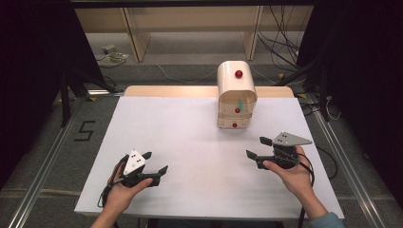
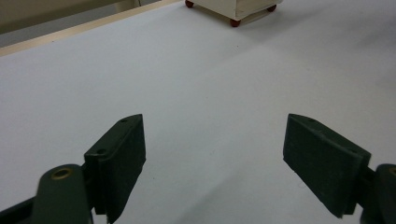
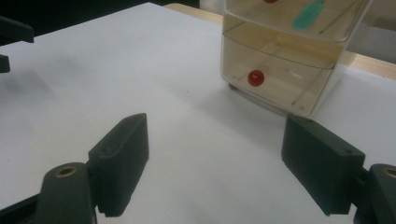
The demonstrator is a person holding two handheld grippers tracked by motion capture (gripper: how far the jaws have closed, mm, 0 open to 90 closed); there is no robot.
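while both hands rest low on the big white table top, each one holds a black two-jaw tool with nothing in it. the left gripper sits near the front left of the table, and its jaws are wide apart. in the left gripper view, the left gripper has only bare white table between its two black pads. the right gripper sits near the front right, and its jaws are wide apart too. in the right gripper view, the right gripper points toward the little box of drawers.

the small cream plastic drawer box with a round top and red knobs stands at the back of the table, right of the middle. it is well apart from the left gripper and nearer to the right one. its see-through drawers are pushed in, and each has a round red knob on the front. a small green thing lies inside an upper drawer. the box stands on little red feet.
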